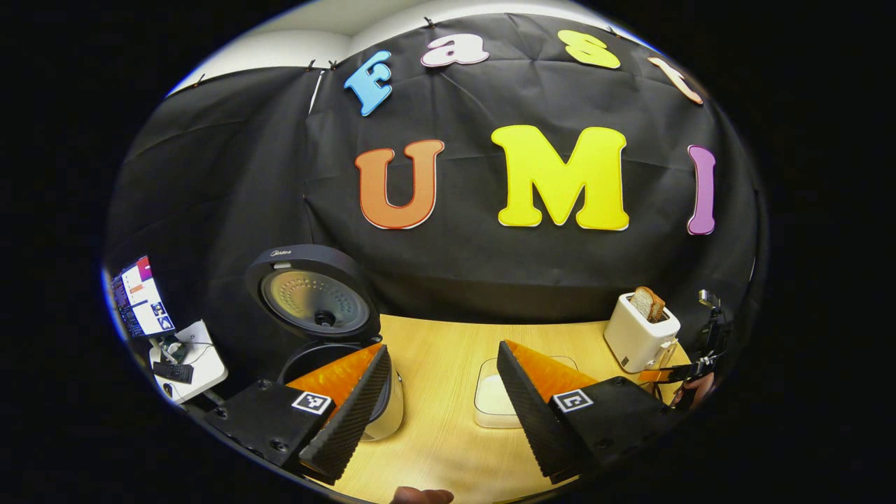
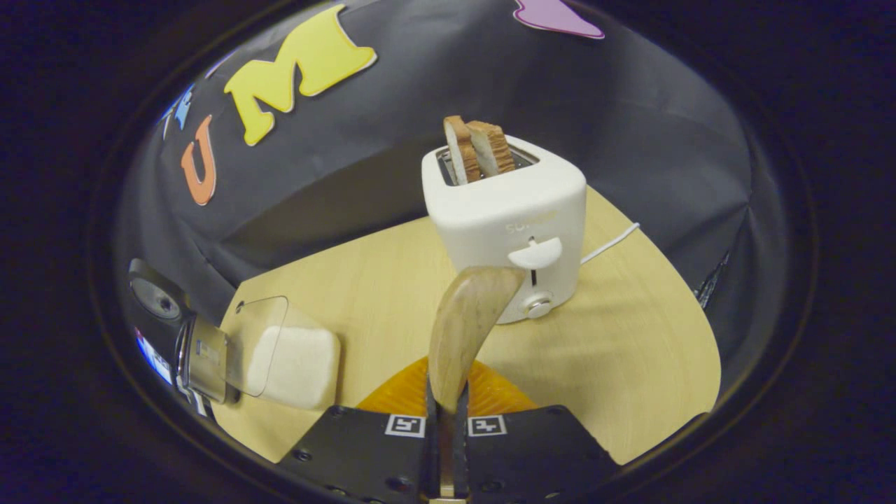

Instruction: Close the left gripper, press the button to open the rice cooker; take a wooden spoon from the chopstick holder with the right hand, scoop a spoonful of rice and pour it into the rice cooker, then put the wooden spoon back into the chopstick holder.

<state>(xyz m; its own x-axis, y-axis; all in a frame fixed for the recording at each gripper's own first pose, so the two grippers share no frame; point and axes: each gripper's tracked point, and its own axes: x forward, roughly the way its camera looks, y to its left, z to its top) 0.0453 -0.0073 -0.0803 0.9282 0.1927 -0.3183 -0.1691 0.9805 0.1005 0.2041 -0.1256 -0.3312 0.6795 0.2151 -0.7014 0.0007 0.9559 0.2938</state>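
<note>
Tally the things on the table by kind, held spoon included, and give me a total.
Rice cookers: 1, rice cooker, lid up
Toasters: 1, toaster
Bread slices: 2, bread slices standing in the toaster
Rice containers: 1, clear container
Wooden spoons: 1, wooden spoon in the right gripper
Total: 6

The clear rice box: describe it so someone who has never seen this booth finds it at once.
Start at the light wooden table and the white toaster with bread slices on it. Left of the toaster lies a clear, square plastic box of white rice, its transparent lid tilted open. Nothing else on the table is see-through; the black rice cooker beyond it is opaque.
</note>
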